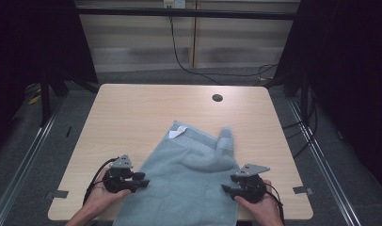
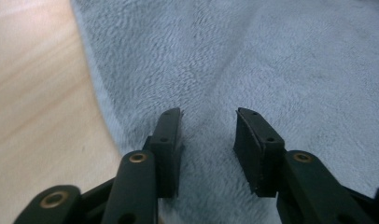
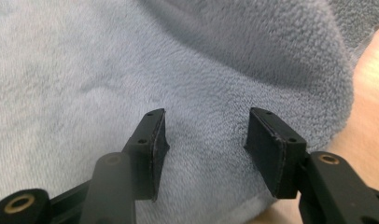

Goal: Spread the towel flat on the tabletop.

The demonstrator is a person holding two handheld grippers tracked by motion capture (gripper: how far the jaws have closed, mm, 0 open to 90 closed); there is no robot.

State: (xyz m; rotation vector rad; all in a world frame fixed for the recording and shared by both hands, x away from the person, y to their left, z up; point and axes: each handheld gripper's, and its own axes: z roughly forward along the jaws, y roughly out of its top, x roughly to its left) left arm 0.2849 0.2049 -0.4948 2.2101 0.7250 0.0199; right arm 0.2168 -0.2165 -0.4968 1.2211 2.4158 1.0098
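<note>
Item under inspection: a pale blue-grey towel [image 1: 187, 176], lying on the near half of the wooden table [image 1: 132, 113], slightly right of centre. Its near end hangs over the table's near edge. Its far end is rumpled: a white label [image 1: 176, 132] shows at the far left corner of the towel, and a raised fold [image 1: 225, 139] stands at the far right corner. The pile is fuzzy and creased in both gripper views.

Left gripper [image 1: 141, 181]: held in the person's left hand [image 1: 100, 193], at the towel's left edge, near its near end. In the left gripper view [image 2: 208, 140] the jaws stand apart over the towel, with cloth between them and bare table beside the towel's edge.

Right gripper [image 1: 228, 184]: held in the right hand [image 1: 262, 207], at the towel's right edge, opposite the left one. In the right gripper view [image 3: 206, 149] the jaws are parted, clamping nothing, above the towel below the raised fold.

Beyond the towel, a round hole [image 1: 217, 98] sits near the table's far edge.
</note>
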